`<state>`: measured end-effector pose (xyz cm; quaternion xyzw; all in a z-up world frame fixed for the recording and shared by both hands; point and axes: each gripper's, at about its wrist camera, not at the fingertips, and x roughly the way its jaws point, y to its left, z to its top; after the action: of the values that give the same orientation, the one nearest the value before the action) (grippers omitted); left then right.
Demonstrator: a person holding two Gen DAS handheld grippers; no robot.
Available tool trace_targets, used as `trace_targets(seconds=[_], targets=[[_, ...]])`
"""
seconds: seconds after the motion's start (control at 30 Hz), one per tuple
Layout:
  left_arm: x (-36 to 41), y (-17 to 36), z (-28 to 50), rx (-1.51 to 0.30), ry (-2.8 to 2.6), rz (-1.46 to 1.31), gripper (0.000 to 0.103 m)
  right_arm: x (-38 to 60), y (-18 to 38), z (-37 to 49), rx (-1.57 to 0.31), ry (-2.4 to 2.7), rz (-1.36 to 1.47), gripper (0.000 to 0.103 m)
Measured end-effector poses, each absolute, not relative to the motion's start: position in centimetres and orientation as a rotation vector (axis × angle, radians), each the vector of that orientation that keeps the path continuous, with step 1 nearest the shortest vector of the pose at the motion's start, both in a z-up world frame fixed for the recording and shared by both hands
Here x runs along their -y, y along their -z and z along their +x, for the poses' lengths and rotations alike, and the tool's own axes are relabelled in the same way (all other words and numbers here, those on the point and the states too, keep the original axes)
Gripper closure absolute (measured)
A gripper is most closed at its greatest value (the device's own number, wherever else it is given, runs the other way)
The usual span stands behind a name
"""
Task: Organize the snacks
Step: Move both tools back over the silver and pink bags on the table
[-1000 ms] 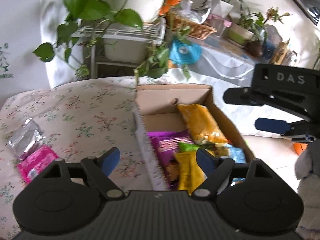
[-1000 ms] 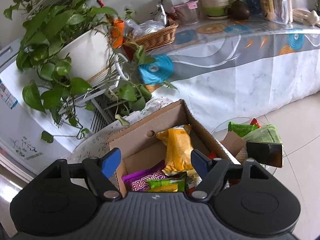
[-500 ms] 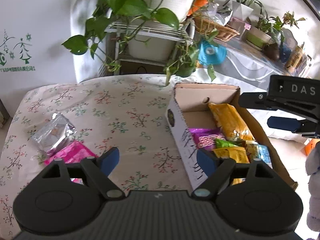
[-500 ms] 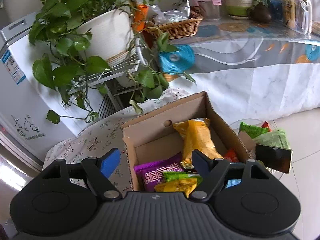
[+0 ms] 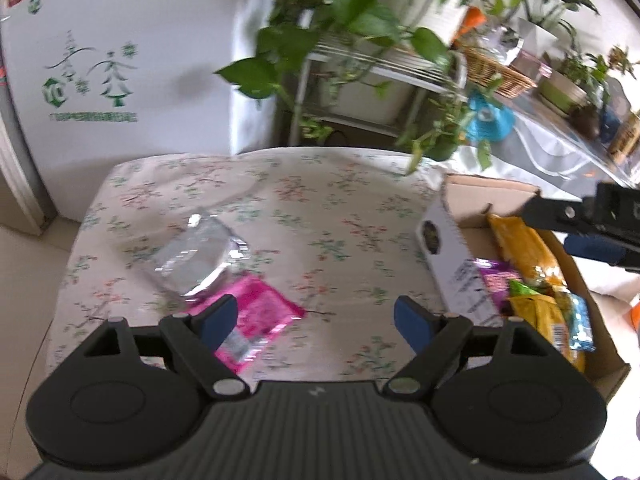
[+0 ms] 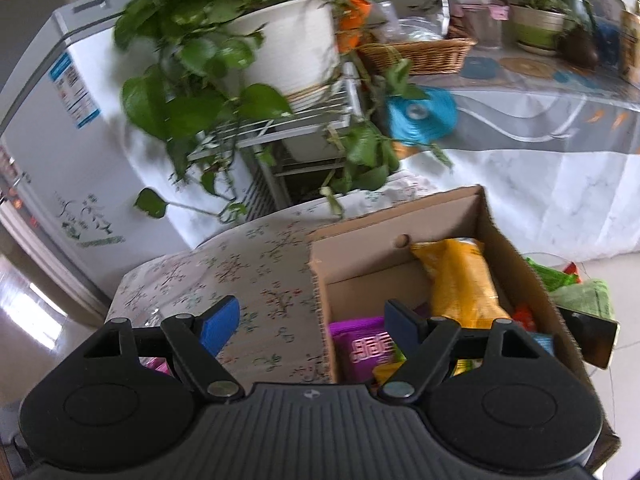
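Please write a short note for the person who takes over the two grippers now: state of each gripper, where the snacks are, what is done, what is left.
Left gripper: open, holds nothing, over the floral tablecloth.
Right gripper: open, holds nothing, over the near left edge of the cardboard box.
Done: several snacks are in the box, among them an orange bag and a purple pack.
Left: a silver pack and a pink pack lie on the cloth, the pink one nearest the left gripper's fingers. They probably go into the box next.
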<state>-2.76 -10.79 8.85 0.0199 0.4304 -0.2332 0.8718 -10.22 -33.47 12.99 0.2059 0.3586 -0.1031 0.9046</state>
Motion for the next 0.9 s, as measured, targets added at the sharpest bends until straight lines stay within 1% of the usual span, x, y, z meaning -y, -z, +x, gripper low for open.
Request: trace_targets(seconds=[0.53,0.67,0.9], targets=[[2.9,-8.4,2.9,-0.899,0.33,0.055,0.017,27.6,-12.0,-7.8,-0.797,0.052,0.306,0.019],[2.8,-7.4,4.7,-0.89,0.338,0.074,0.017,26.0,-11.1,-7.1,-0.848,0.005,0.295,0.019],[4.9,-5.1,7.1,-0.901,0.478,0.14,0.017,23.3,-8.8,-5.8,-0.953,-0.033,0.29,0.019]])
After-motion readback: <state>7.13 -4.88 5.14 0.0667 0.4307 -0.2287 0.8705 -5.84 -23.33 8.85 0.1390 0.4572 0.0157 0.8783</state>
